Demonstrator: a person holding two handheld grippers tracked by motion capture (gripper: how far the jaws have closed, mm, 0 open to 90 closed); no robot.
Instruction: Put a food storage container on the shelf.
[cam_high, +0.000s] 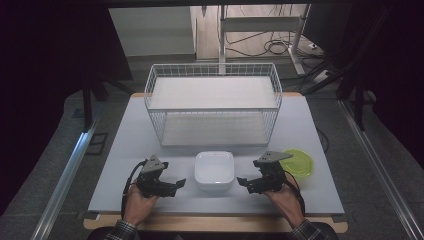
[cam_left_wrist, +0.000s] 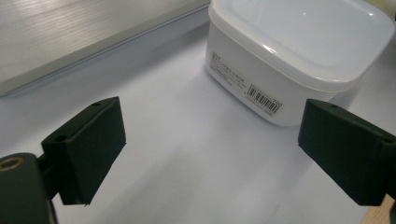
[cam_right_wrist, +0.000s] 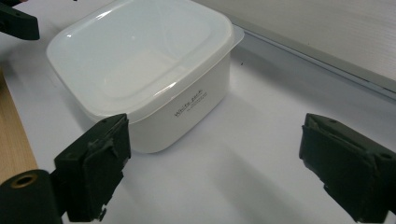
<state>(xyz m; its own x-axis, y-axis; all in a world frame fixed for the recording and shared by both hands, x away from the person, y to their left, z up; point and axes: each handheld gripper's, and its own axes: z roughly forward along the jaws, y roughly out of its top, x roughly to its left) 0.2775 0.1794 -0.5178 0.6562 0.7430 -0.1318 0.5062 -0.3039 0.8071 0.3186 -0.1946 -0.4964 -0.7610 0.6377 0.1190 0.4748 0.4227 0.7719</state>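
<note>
We see the left gripper (cam_high: 181, 183) with its jaws spread wide and nothing between them; in the left gripper view its two black pads frame bare table, and the white container (cam_left_wrist: 299, 56) sits beyond them, apart from both pads. The right gripper (cam_high: 242, 182) stands just as wide, also holding nothing, and in the right gripper view the container (cam_right_wrist: 140, 70) lies ahead and toward the left pad without touching it.

From the high view, we find both grippers lying roughly level above the table (cam_high: 125, 150), their jaws turned inward toward each other, with the container (cam_high: 214, 170) between them and clear of both. Each gripper is held by a hand coming in from the bottom edge: the left hand (cam_high: 139, 200) and the right hand (cam_high: 287, 197), with the sleeves cut off by the frame.

The container is a low, nearly square tub with rounded corners, upright with its lid on, so we cannot name a clear long axis. Its sides run about square to the table's front edge. A barcode label faces the left gripper, and a line of print faces the right gripper; the small lettering is too fine to read.

Just beyond the right gripper a green lid (cam_high: 299, 162) lies flat on the table, partly hidden by the gripper's grey plate. Behind the container stands a white wire basket (cam_high: 212, 107), open at the top.
</note>
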